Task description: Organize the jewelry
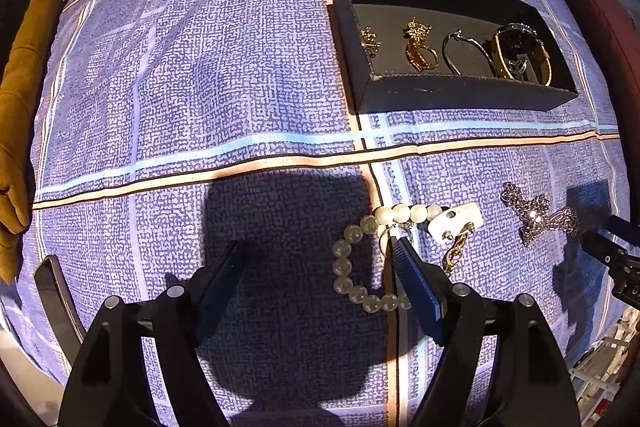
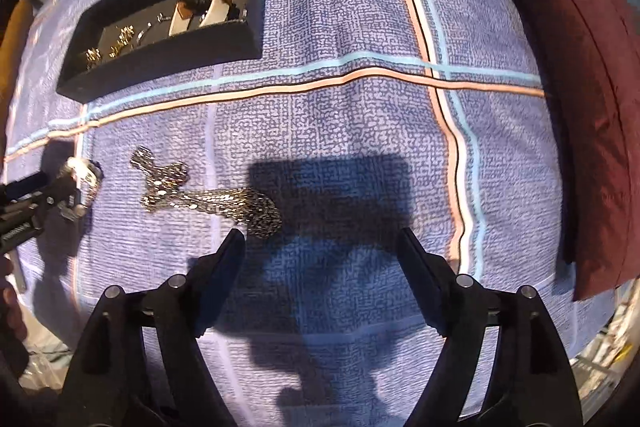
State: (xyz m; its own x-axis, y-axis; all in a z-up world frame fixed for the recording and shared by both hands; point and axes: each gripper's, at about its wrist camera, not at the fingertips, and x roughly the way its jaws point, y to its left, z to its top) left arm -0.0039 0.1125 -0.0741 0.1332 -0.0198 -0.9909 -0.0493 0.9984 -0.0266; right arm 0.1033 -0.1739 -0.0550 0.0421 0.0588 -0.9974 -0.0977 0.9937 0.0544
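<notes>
The left gripper is hanging spread and empty beside the white pearl-bead bracelet lying on the blue checked bedspread. Light, limp and slippery, it probably needs pinching across its beads, not its dangling clasp. The right gripper is gaping empty.

Both tools were matte black. The left gripper carried two flat, dark blue ribbed pads on angled arms — each arm fixed with round silver pivot pins. The right gripper showed the same forked black frame and silver pins — its pads looking black in shadow.
</notes>
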